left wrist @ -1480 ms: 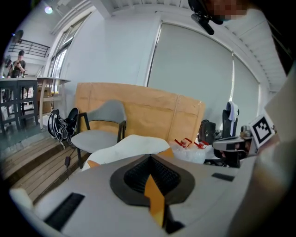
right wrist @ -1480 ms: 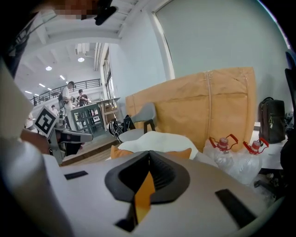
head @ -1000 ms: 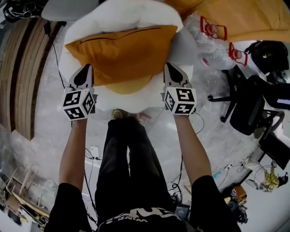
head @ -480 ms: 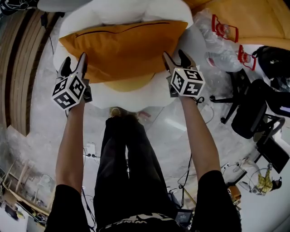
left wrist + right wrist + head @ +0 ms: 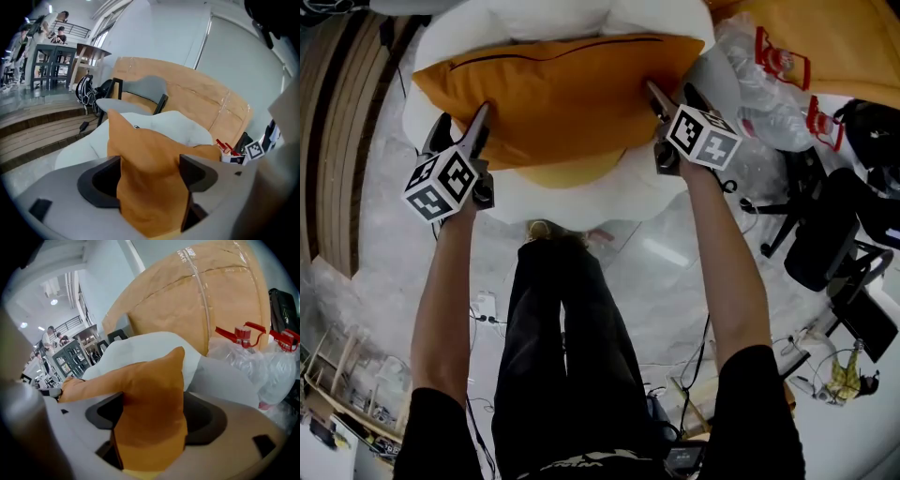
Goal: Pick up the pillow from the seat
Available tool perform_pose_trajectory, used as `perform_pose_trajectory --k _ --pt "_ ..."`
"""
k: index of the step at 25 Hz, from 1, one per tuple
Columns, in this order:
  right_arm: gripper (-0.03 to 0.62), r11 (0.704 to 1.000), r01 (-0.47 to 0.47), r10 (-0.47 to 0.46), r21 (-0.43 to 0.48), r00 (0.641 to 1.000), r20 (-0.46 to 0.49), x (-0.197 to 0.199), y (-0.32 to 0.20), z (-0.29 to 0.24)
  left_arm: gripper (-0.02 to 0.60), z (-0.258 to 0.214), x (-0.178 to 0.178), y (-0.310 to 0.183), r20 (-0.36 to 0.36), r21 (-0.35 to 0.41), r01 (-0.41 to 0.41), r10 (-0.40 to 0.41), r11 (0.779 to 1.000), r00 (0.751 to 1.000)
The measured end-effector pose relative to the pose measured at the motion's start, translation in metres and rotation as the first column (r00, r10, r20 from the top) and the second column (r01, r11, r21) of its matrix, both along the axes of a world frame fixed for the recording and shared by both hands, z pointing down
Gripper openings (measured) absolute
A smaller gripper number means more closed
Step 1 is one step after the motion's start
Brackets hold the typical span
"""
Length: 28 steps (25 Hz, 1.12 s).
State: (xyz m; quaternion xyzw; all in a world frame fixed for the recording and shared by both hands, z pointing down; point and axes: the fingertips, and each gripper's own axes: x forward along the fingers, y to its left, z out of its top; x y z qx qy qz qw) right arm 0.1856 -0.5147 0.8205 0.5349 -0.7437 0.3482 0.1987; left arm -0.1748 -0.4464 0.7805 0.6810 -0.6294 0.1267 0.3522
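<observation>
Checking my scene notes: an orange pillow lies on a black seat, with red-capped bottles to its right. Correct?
No: the head view shows a white seat, not black. The orange pillow does lie on it, red-capped bottles to its right.

A roomy, workshop-like office hall. The bare polished floor (image 5: 675, 272) carries loose cables (image 5: 485, 311) and an office chair (image 5: 823, 242). Wooden steps (image 5: 42, 126) rise toward tall tables (image 5: 51, 58).
</observation>
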Motion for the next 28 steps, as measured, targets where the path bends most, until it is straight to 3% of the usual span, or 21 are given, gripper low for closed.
perform_pose_trajectory --k 5,7,8,11,14,22,28 --pt "0.371 0.999 0.034 -0.035 0.018 0.998 0.048 -0.008 -0.004 0.001 0.381 0.008 0.006 -0.006 -0.028 0.000 -0.009 0.009 1.000 1.000" --pt "0.271 0.999 0.051 -0.051 0.009 0.999 0.003 -0.008 -0.002 0.002 0.345 0.010 0.008 -0.005 -0.039 -0.018 -0.012 0.012 1.000 0.999" --pt "0.181 0.998 0.057 -0.057 0.003 0.998 -0.032 -0.007 0.000 0.003 0.295 0.012 0.011 -0.003 -0.051 -0.035 -0.024 0.022 0.999 0.998" --pt "0.057 0.997 0.077 -0.076 0.001 0.991 -0.109 -0.009 0.007 0.008 0.092 0.019 0.024 0.004 -0.077 -0.088 -0.073 0.066 0.993 0.995" --pt "0.040 0.998 0.069 -0.068 0.010 0.992 -0.108 -0.013 0.013 0.010 0.040 0.018 0.028 0.009 -0.100 -0.086 -0.085 0.076 0.993 0.992" --pt "0.040 0.997 0.065 -0.062 0.036 0.995 -0.078 -0.008 0.023 0.001 0.038 0.011 0.030 0.017 -0.149 -0.044 -0.098 0.090 0.994 0.985" --pt "0.040 0.993 0.057 -0.053 0.107 0.998 -0.032 -0.016 0.038 -0.044 0.038 -0.015 0.020 0.032 -0.148 -0.021 -0.117 0.113 0.993 0.983"
